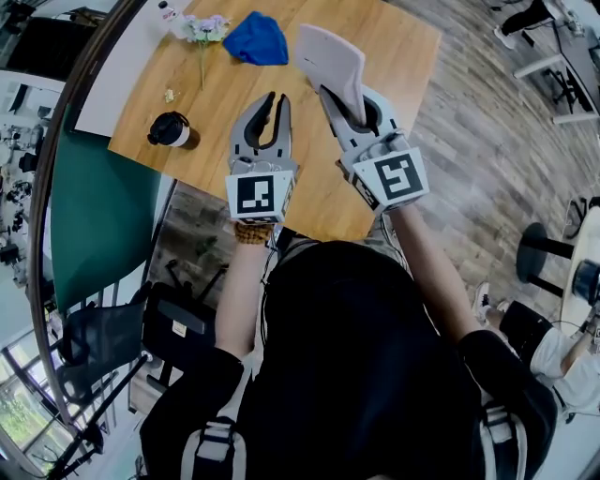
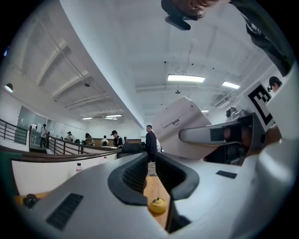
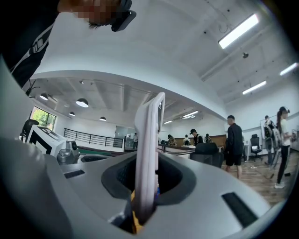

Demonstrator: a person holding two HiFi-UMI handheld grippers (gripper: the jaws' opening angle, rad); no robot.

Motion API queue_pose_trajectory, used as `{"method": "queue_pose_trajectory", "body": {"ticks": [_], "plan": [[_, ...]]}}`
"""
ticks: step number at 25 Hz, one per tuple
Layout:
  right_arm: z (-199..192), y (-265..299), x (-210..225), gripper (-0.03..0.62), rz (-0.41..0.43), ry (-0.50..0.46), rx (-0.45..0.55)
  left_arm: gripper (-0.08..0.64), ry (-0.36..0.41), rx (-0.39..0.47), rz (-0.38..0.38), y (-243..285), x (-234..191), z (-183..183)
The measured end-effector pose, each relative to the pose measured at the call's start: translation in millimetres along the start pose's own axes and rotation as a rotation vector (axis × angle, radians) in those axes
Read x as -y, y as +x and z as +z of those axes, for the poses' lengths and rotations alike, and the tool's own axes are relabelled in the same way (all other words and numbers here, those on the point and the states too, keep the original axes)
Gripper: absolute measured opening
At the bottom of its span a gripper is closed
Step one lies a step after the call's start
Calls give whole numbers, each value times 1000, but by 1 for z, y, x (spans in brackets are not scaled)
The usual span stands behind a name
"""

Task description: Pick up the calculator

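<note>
**A:** Nearest first. The left gripper (image 1: 275,103), grey with a marker cube: fingers almost together, a thin slit between them, nothing in it. Through the slit I see only wood and a small yellow round object (image 2: 158,204) lying on it.

**B:** And the right gripper (image 1: 352,103)?

**A:** Fingers clamped on the pale grey slab-shaped calculator (image 1: 328,58). It stands on edge between the pads, gripped at its lower end, with most of its length sticking out past the fingertips. It is up in the air, clear of the light wooden tabletop (image 1: 309,183).

**B:** So the pick looks done, by my reading. What matters for finishing it well?

**A:** The grip is low on a long flat body, so I judge it can pivot in the pads. Steady pressure, no wrist flicks, lift straight. The left gripper is just beside it and should stay off the calculator unless support is wanted.

**B:** Hazards further out?

**A:** A black lidded cup (image 1: 171,129) off to the left, well apart. A crumpled blue cloth (image 1: 256,39) and a sprig of pale flowers (image 1: 206,28) lie at the far edge. In the head view they sit near the calculator's top end, but I think they lie below it. If the calculator slips, it likely lands on bare wood.
</note>
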State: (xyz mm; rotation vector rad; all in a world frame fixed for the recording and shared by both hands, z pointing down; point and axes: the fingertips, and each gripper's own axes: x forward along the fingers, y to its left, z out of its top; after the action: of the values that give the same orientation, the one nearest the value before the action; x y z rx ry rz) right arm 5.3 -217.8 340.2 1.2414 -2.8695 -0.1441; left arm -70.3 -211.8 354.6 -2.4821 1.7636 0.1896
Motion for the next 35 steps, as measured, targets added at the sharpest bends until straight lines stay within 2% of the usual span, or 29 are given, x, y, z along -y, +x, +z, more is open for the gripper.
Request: {"method": "queue_pose_trajectory", "body": {"ticks": [11, 24, 35], "plan": [[-49, -5, -21, 80, 28, 33, -116, 66, -10, -80, 37, -22, -11, -39], [-94, -14, -27, 80, 35, 78, -218, 64, -47, -158, 26, -29, -3, -79], [-137, -24, -26, 78, 25, 80, -359, 64, -59, -196, 32, -34, -3, -98]]}}
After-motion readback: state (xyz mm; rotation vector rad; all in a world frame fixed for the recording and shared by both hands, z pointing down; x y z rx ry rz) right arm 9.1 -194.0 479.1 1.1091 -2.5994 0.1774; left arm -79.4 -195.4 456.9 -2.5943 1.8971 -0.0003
